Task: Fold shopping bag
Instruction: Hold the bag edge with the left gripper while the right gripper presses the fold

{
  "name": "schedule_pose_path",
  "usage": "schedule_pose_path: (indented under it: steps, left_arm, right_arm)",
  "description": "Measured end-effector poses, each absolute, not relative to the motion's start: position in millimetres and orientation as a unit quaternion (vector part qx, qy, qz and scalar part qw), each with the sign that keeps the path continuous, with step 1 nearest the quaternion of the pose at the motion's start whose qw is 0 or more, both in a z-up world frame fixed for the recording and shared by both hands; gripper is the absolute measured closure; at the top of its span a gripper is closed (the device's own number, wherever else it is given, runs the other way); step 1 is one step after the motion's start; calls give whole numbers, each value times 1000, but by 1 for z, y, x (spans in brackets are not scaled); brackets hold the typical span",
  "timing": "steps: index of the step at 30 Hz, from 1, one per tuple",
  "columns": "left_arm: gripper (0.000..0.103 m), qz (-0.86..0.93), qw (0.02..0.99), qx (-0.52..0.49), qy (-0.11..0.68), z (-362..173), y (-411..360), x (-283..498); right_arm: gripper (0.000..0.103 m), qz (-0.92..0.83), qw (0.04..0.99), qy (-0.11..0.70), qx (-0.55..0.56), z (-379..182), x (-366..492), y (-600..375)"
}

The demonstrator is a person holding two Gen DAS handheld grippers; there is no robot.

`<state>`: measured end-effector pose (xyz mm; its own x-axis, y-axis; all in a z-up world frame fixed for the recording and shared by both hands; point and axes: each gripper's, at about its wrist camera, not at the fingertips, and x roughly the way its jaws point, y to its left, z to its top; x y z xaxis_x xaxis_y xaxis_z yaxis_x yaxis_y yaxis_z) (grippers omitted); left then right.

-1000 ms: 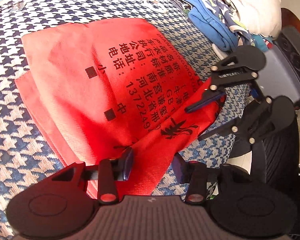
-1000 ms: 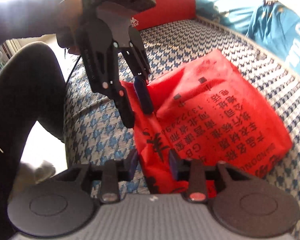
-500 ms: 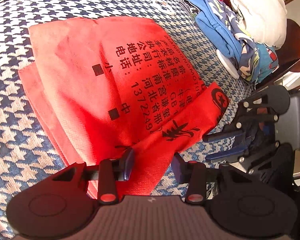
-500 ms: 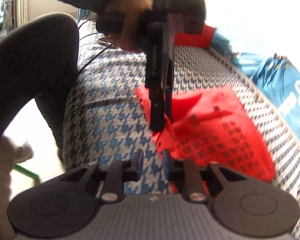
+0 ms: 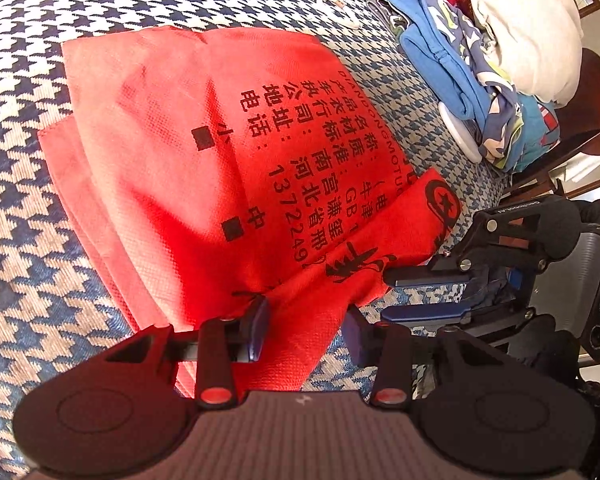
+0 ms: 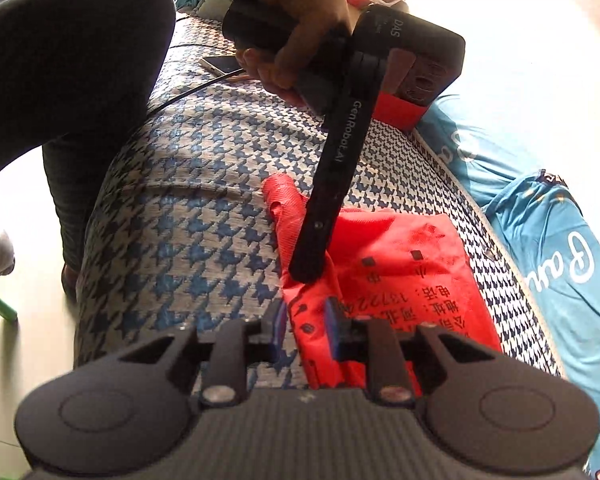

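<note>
Red non-woven shopping bag point(image 5: 204, 168) lies in several layers on the houndstooth sofa cushion point(image 5: 24, 216), printed side up, its near corner towards me. My left gripper point(image 5: 304, 322) stands parted, the corner flap lying between its fingers without being pinched. My right gripper point(image 6: 305, 326) is narrower but also unclosed, straddling the same near edge from the other side; in its view the left gripper's finger point(image 6: 320, 224) presses down onto the cloth. Judged step: securing the near edge for a further fold across the printed panel. That would call for both grippers to close on the edge together, lifting evenly so the layers beneath do not slide apart.
</note>
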<state>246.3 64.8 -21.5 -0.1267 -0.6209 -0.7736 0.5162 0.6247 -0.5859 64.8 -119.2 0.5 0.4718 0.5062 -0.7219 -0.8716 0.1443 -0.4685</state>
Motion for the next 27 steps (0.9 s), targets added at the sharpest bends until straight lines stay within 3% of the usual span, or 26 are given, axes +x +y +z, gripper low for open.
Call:
schedule_pose_path:
  steps: [13,17,21,27]
  left_arm:
    - [63,-434,666,-38,605,-20,63,242]
    - [60,-455,690,17,563,-9,56,228]
    - [46,-467,727,109,492,8,49,199]
    - [45,-485,743,220,406,28,43,156]
  right_arm:
    - [85,490,732,249,-403,-5,94,-123]
    - [85,500,733,274,-372,-5,106,-126]
    - [85,503,732,282,-363,-6,110,-127]
    - [85,507,730,289,-355,-5,114,-128]
